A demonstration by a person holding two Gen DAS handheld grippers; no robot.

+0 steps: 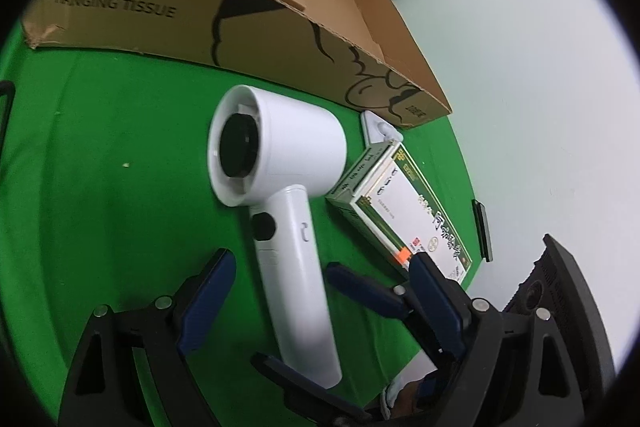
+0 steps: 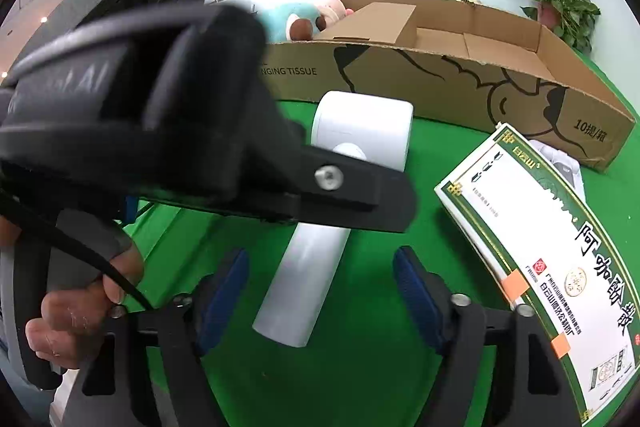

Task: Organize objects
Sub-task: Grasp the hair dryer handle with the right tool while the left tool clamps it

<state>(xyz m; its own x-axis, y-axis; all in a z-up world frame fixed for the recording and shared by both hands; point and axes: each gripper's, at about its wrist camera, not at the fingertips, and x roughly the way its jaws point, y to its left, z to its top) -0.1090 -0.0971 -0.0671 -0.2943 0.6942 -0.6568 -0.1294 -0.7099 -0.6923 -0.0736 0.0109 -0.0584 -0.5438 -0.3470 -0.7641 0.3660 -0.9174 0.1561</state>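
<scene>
Smooth white plastic hairdryer (image 1: 280, 187) lies on green felt (image 1: 120, 187).

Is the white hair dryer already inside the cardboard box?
No, the hair dryer lies on the green cloth in front of the cardboard box, outside it.

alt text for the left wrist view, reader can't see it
A white hair dryer lies on a green cloth, its handle between the open fingers of the left gripper. A green-and-white box lies beside it, the right gripper close by, and an open cardboard box stands behind.
</scene>
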